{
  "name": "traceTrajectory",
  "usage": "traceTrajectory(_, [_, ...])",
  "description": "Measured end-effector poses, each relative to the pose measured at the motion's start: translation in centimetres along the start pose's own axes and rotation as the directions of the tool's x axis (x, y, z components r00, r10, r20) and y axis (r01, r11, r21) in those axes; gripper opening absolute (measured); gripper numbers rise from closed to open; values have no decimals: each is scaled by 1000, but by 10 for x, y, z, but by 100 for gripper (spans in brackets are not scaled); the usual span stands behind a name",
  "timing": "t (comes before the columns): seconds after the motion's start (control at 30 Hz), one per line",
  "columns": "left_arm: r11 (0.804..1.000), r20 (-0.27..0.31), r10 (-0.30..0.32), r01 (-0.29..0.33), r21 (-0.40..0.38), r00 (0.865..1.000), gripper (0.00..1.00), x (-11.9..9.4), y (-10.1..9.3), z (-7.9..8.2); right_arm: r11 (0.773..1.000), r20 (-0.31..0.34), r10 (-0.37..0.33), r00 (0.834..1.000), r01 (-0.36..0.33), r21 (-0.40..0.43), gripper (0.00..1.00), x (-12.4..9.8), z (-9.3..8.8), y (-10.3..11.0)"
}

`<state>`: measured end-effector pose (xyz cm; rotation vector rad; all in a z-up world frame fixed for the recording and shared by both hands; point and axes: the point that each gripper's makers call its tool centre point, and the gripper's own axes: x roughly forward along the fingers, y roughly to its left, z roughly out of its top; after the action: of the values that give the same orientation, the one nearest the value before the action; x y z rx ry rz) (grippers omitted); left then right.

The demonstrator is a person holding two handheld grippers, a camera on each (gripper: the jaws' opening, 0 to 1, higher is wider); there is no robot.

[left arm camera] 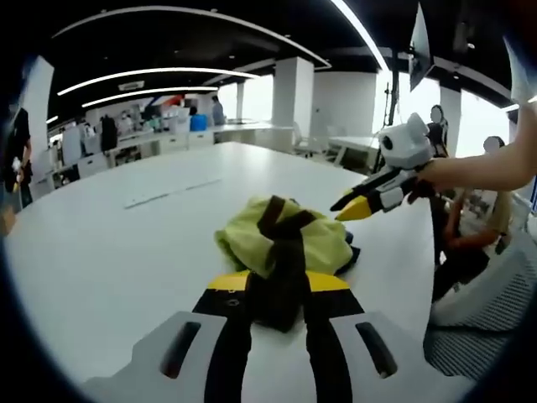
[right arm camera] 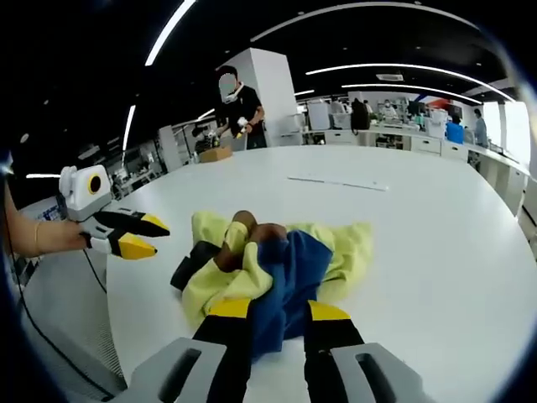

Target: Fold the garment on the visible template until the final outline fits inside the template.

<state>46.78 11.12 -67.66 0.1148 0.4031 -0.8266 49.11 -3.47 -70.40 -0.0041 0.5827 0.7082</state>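
my left gripper (left arm camera: 281,290) clamped on the crumpled yellow-green garment's (left arm camera: 252,239) dark strap, garment bunched near me on the white table (left arm camera: 126,252); my right gripper (right arm camera: 281,315) pinching its blue part

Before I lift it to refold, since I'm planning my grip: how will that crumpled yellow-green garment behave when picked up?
The garment lies bunched in soft folds, so it will probably hang limp and unfold rather than keep its shape. It looks thin, so likely light. On the smooth white table it may slide when pushed. The right hand-held gripper appears closed on a blue fold.
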Motion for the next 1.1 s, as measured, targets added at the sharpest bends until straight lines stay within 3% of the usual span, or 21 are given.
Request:
traceTrajectory(0.2, [1000, -18, -27, 27, 6, 999, 14, 17, -4, -2, 1000, -3, 21, 1000, -21, 16, 9, 8, -1, 1])
traceTrajectory(0.4, [999, -16, -44, 44, -10, 999, 11, 29, -4, 1, 997, -6, 49, 999, -49, 52, 6, 13, -1, 3])
traceTrajectory(0.47, [999, -34, -42, 43, 1, 999, 11, 34, -3, -2, 994, -6, 83, 997, -83, 74, 4, 15, -1, 7])
traceTrajectory(0.73, [998, -71, -69, 70, 9, 995, 7, 48, -6, -10, 990, -16, 104, 994, -101, 98, 1, 17, -4, 9])
traceTrajectory(0.8, [996, -86, -86, 86, -5, 993, 0, 50, -9, -12, 990, -14, 102, 995, -100, 101, 0, 17, -4, 9])
traceTrajectory(1.1, [999, -72, -43, 43, -1, 996, 0, 41, -3, -8, 996, 39, 78, 996, -80, 42, 0, 6, 8, 13])
